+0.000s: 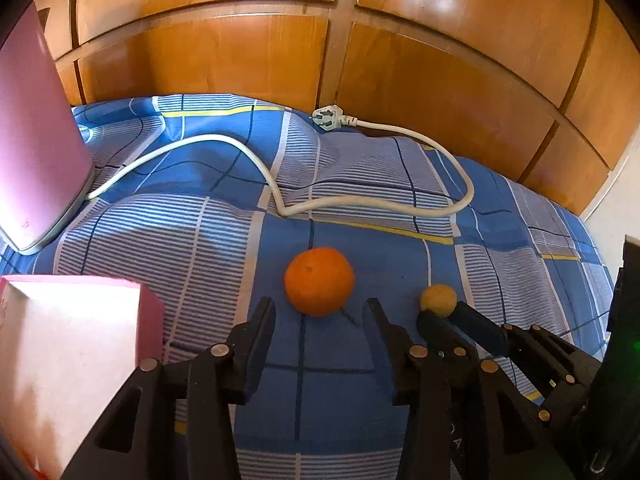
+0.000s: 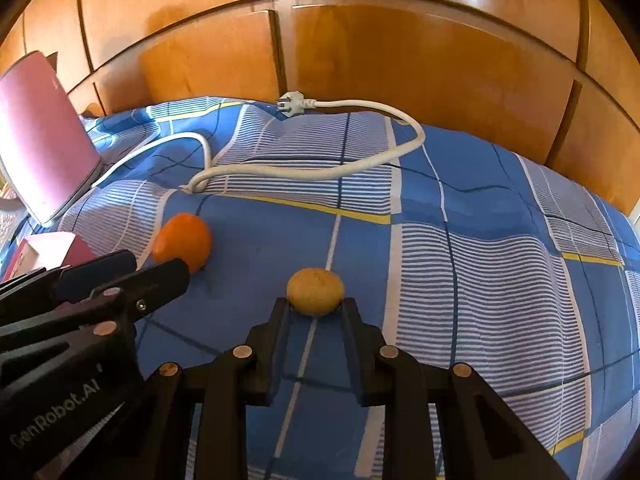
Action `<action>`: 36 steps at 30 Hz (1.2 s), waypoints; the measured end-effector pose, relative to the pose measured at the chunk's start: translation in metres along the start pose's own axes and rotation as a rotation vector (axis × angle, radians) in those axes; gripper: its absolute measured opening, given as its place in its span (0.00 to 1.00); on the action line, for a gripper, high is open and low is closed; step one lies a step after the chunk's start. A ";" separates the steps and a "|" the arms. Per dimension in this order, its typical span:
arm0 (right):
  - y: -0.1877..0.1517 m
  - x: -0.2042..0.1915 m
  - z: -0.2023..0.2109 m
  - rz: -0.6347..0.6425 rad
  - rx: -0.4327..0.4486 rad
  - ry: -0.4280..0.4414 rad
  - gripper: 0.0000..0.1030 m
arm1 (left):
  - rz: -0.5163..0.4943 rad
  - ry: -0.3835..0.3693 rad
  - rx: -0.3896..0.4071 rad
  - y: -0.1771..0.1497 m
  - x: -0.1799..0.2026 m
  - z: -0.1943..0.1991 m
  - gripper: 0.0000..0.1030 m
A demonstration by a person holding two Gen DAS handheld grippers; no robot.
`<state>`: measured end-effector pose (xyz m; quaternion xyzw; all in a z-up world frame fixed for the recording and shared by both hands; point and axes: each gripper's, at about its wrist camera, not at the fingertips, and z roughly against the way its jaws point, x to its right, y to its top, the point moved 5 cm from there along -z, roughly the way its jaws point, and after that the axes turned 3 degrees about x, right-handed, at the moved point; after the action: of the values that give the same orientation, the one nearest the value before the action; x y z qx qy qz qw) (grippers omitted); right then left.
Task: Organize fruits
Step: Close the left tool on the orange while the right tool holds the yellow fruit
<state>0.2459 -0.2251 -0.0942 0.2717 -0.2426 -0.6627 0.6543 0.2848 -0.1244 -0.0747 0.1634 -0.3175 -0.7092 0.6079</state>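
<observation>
A blue checked bedsheet with white stripes and yellow lines covers the bed; a white power cable with plug lies across it; a pink flat appliance stands at left; a pink-and-white cardboard box rests nearby; glossy wooden wardrobe panels stand behind.

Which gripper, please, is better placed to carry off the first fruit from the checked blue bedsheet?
Right. The right gripper is already shut on the small round yellow fruit. The left gripper stands open just short of the round orange fruit, its fingertips not yet around it.

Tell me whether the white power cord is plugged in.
Unplugged: the power cord's plug lies loose on the blue bedsheet.
</observation>
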 end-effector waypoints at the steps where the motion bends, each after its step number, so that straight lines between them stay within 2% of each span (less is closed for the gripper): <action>1: 0.002 0.001 -0.001 -0.001 0.001 0.000 0.25 | 0.000 0.002 -0.001 0.001 0.000 -0.001 0.45; 6: 0.005 0.003 -0.006 -0.001 0.003 0.006 0.25 | -0.007 0.016 0.000 0.007 0.000 -0.011 0.45; 7: 0.006 0.004 -0.007 -0.003 0.003 0.011 0.25 | -0.011 0.017 -0.003 0.009 0.001 -0.013 0.44; 8: 0.007 0.005 -0.007 -0.006 0.003 0.015 0.25 | -0.014 0.018 -0.005 0.010 0.002 -0.016 0.38; 16: 0.006 0.009 -0.007 -0.027 0.010 0.040 0.25 | 0.006 0.025 0.021 0.009 -0.002 -0.022 0.35; 28: 0.005 0.011 -0.006 -0.031 0.000 0.068 0.25 | 0.025 0.063 -0.003 -0.012 -0.006 0.001 0.34; 36: -0.020 0.015 0.018 0.003 -0.011 0.047 0.24 | -0.010 0.079 -0.016 -0.040 -0.002 0.026 0.34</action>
<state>0.2193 -0.2406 -0.0957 0.2834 -0.2240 -0.6565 0.6622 0.2387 -0.1135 -0.0816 0.1879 -0.2867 -0.7076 0.6179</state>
